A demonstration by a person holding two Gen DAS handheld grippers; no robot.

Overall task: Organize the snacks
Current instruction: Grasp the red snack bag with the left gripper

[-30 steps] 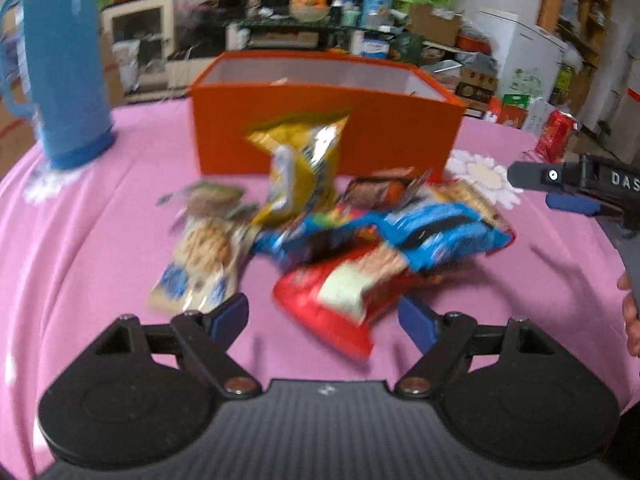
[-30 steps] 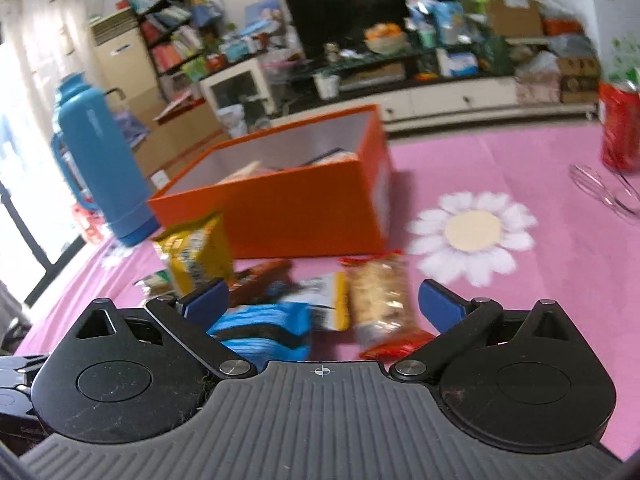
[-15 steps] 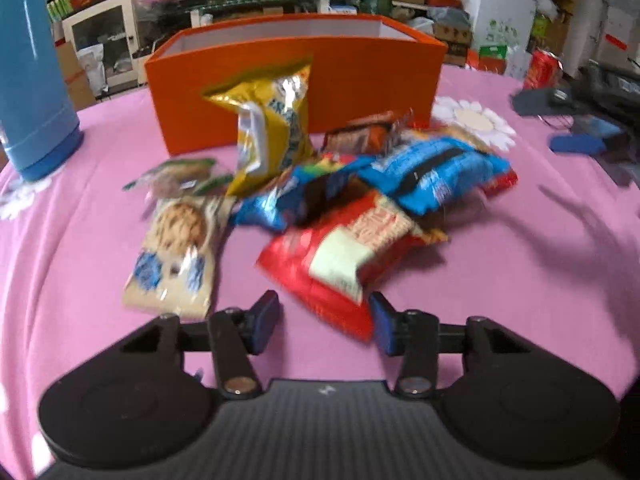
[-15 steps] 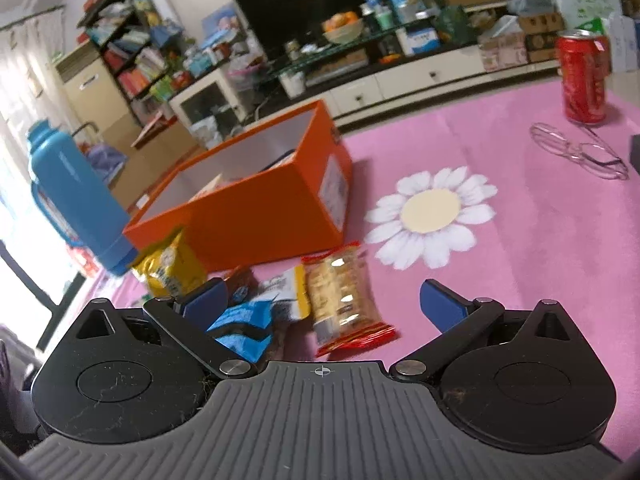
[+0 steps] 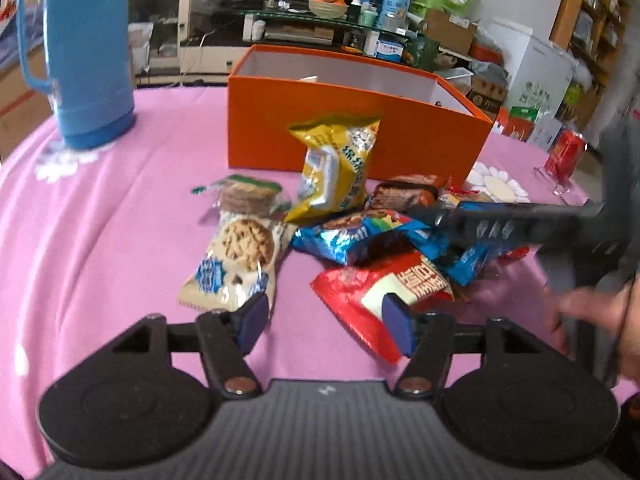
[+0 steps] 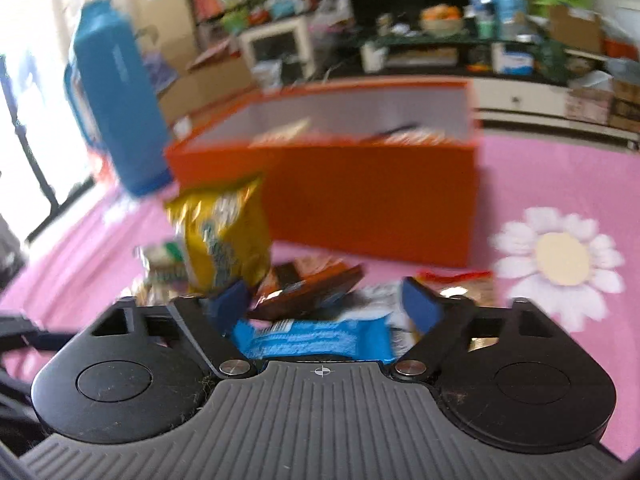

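Observation:
A pile of snack packets lies on the pink tablecloth in front of an orange box (image 5: 360,148) (image 6: 372,192). It holds a yellow packet (image 5: 336,168) (image 6: 224,232), a cookie packet (image 5: 236,260), a red packet (image 5: 360,292), a blue packet (image 5: 352,236) and a brown one (image 5: 408,194). My left gripper (image 5: 324,320) hovers at the pile's near edge, jaws opening, with the red packet's corner by its right finger and untouched. My right gripper (image 6: 326,308) (image 5: 440,232) reaches over the pile from the right. Its jaws are closing around a blue packet (image 6: 312,340) without clearly pressing it.
A tall blue thermos (image 5: 88,48) (image 6: 120,100) stands at the far left. A red can (image 5: 564,152) and glasses sit at the far right. A person's hand (image 5: 592,308) holds the right gripper. The box has several packets inside. Cluttered shelves stand behind the table.
The right gripper swung in from the right over the pile and its jaws narrowed. The left gripper's jaws pinched in, then widened again, and it shifted slightly.

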